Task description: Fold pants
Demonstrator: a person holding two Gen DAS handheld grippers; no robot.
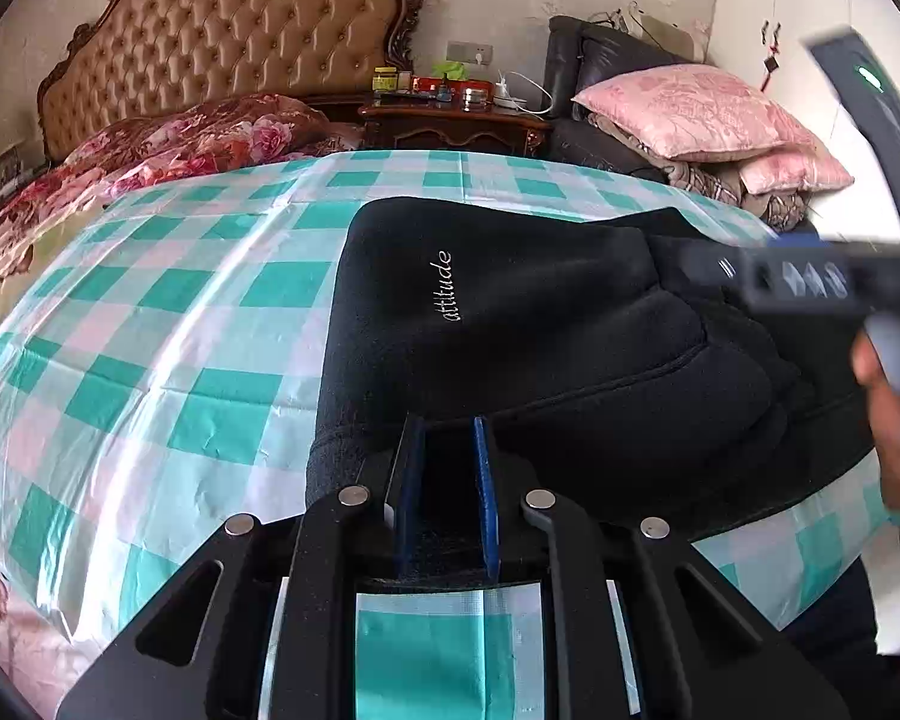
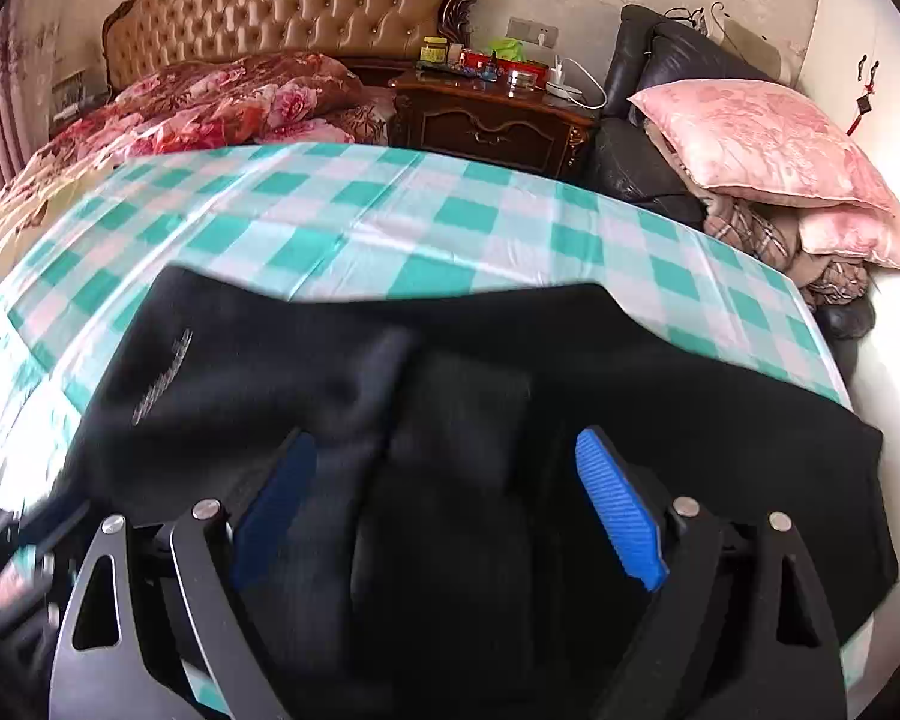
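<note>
Black pants [image 1: 540,312] with white "attitude" lettering lie bunched and partly folded on the green-checked cloth [image 1: 150,330]. My left gripper [image 1: 447,438] is shut on the near edge of the pants, black fabric pinched between its blue pads. In the right wrist view the pants [image 2: 480,372] fill the lower half over the checked cloth [image 2: 390,222]. My right gripper [image 2: 444,480] is open and empty, just above the pants, its blue pads [image 2: 618,510] wide apart. The right gripper also shows, blurred, in the left wrist view [image 1: 798,276], held by a hand [image 1: 894,420].
A tufted headboard [image 1: 228,30] and a floral quilt [image 1: 210,138] stand at the back. A dark nightstand [image 1: 456,126] with jars is behind the cloth. Pink pillows [image 1: 702,114] lie on a dark sofa at the right.
</note>
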